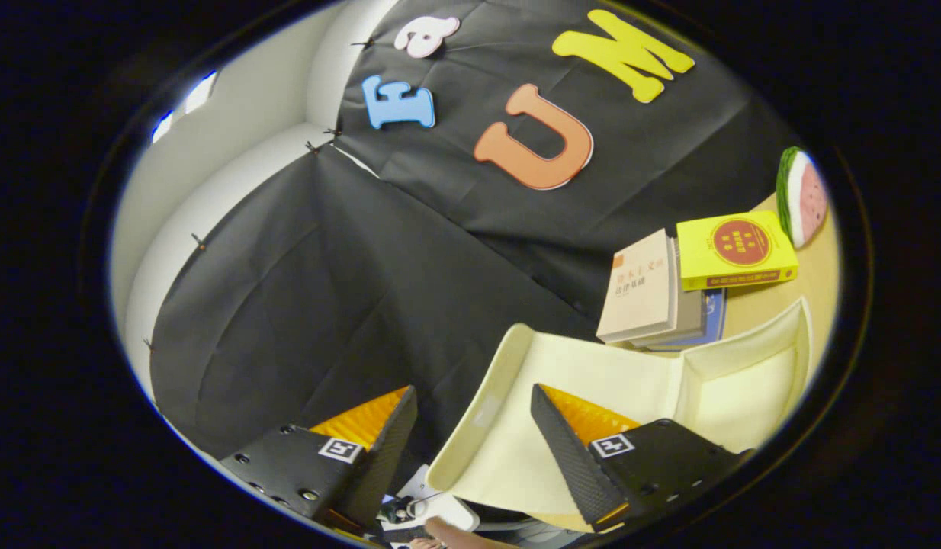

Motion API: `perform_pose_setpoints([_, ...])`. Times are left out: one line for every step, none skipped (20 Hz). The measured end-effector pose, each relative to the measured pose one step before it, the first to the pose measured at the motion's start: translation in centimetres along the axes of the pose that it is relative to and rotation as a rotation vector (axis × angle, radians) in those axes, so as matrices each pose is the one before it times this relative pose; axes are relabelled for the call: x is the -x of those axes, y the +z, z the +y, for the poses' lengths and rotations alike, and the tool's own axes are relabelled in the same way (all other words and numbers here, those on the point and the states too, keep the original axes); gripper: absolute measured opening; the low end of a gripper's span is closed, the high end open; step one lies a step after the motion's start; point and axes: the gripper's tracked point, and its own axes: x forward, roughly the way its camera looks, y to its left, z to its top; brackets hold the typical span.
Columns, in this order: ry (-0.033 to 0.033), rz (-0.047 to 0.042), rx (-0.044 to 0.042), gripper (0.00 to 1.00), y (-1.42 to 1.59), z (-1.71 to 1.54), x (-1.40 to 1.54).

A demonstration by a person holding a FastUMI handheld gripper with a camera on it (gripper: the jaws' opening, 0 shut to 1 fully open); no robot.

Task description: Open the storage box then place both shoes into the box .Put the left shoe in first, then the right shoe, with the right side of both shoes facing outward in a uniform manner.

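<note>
The gripper (470, 450) is seen with its two fingers spread wide and nothing pinched between them; the view is strongly tilted. The cream storage box (745, 381) is found at about 4 o'clock from the view centre, partly behind the right finger (585, 450). Its lid (509, 427) is raised and swung back, so that the pale inner face is presented toward the camera and the cavity is exposed. The opening step is therefore judged to be complete or in its last phase.

At 6 o'clock, below the gap between the fingers, part of a white object (440, 503) is glimpsed together with a person's fingertip (448, 530); whether this object is a shoe cannot be told.

A stack of books (653, 297) and a yellow book (737, 252) are noted at 3 o'clock, beyond the box, with a watermelon-slice toy (802, 194) further out on the tan table (817, 282).

For the next move, the left shoe must be located and gripped first, then carried over the box wall with its right side facing outward.
</note>
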Motion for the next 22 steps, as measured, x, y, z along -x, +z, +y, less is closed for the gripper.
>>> perform_pose_setpoints([-0.01329, 0.01172, -0.00602, 0.95, -0.54, -0.281, -0.171])
perform_pose_setpoints([-0.00884, 0.00914, -0.00728, 0.95, -0.101, -0.415, 0.259])
perform_pose_setpoints([-0.01213, 0.00441, -0.00354, 0.95, 0.154, -0.482, 0.374])
perform_pose_setpoints([-0.02184, -0.00605, 0.01024, 0.95, 0.421, -0.944, 0.728])
perform_pose_setpoints([-0.0287, -0.00882, 0.01939, 0.95, 0.478, -0.901, 1.026])
perform_pose_setpoints([-0.03718, -0.00978, 0.0252, 0.95, 0.502, -1.486, 0.995])
perform_pose_setpoints([-0.045, -0.00752, 0.02732, 0.95, 0.416, -1.92, 1.127])
perform_pose_setpoints([-0.04783, -0.00517, 0.03043, 0.95, 0.549, -2.068, 1.445])
perform_pose_setpoints([-0.03405, -0.00566, 0.02333, 0.95, 0.373, -1.646, 0.981])
perform_pose_setpoints([-0.04827, 0.00261, 0.02275, 0.95, 0.405, -2.197, 1.156])
perform_pose_setpoints([-0.04383, -0.00715, 0.01932, 0.95, 0.339, -2.693, 1.38])
perform_pose_setpoints([-0.04451, -0.00763, 0.00697, 0.95, 0.655, -2.245, 1.111])
perform_pose_setpoints([-0.03382, -0.01126, -0.00164, 0.95, 0.322, -2.118, 0.895])
perform_pose_setpoints([-0.03842, -0.0088, -0.01499, 0.95, 0.601, -2.611, 0.877])
perform_pose_setpoints([-0.03346, 0.00674, -0.0122, 0.95, -0.132, -2.222, 0.613])
perform_pose_setpoints([-0.01954, 0.00339, -0.0096, 0.95, 0.316, -2.062, 0.667])
perform_pose_setpoints([-0.02992, 0.00554, -0.00434, 0.95, 0.049, -2.34, 0.466])
perform_pose_setpoints([-0.0365, 0.00163, 0.00141, 0.95, 0.021, -2.482, 0.395])
perform_pose_setpoints([-0.03413, 0.00087, 0.00526, 0.95, -0.146, -2.501, 0.363])
perform_pose_setpoints([-0.03433, 0.00768, 0.00917, 0.95, -0.332, -2.302, 0.263])
perform_pose_setpoints([-0.02818, 0.00788, 0.01136, 0.95, -0.531, -2.162, 0.307])
perform_pose_setpoints([-0.03328, 0.02138, 0.0182, 0.95, -0.769, -2.14, 0.083])
